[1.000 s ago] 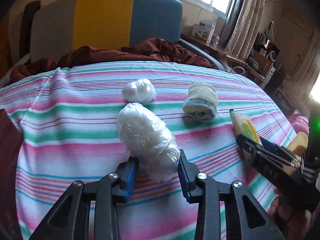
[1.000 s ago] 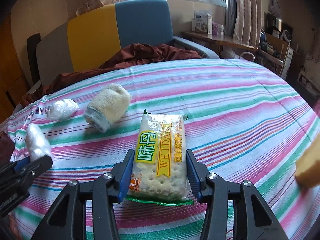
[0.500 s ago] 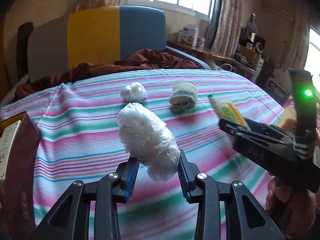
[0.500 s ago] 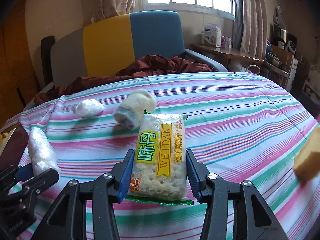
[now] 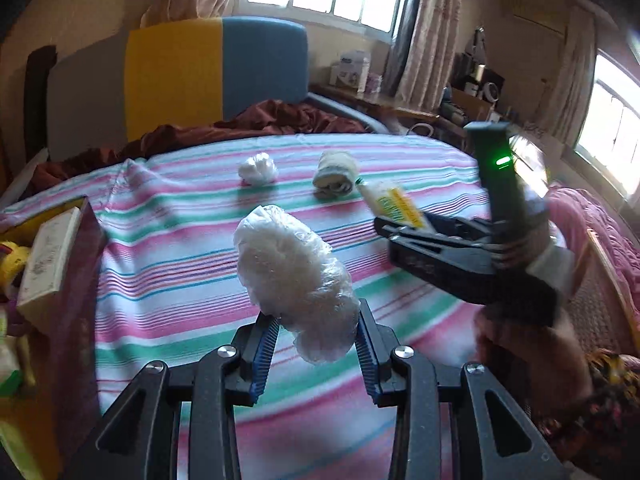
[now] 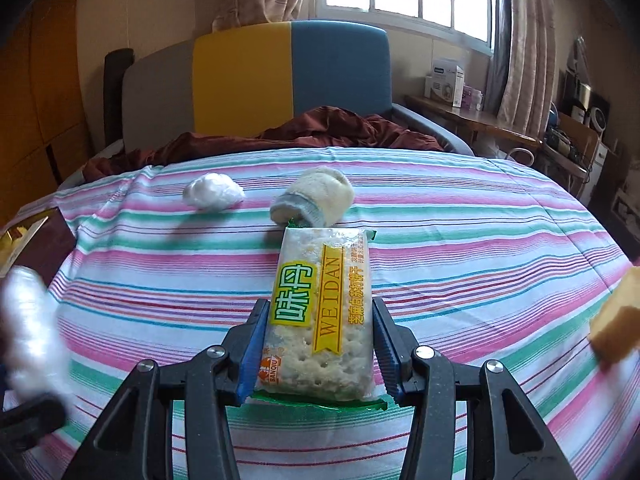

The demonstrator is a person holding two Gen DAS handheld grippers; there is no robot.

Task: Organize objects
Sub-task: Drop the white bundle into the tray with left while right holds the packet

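My left gripper (image 5: 316,344) is shut on a clear plastic bag of white stuff (image 5: 292,276), held above the striped bedspread (image 5: 180,280). My right gripper (image 6: 318,350) is shut on a cracker packet (image 6: 324,316) with a yellow label. In the left wrist view the right gripper (image 5: 384,228) shows from the side with the cracker packet (image 5: 394,206) sticking out. The bag (image 6: 32,324) appears blurred at the left edge of the right wrist view. On the bed lie a small white wad (image 5: 258,169) and a rolled sock (image 5: 334,174).
At the left stands a dark red box (image 5: 72,264) holding a pale carton (image 5: 50,256) and other items. A yellow sponge-like piece (image 6: 616,320) lies at the right. A maroon blanket (image 6: 304,136) and a yellow-blue headboard (image 6: 288,76) lie beyond.
Both grippers drew back and to the left with their loads. The box at the left came into the left wrist view, and the wad and sock look farther off.
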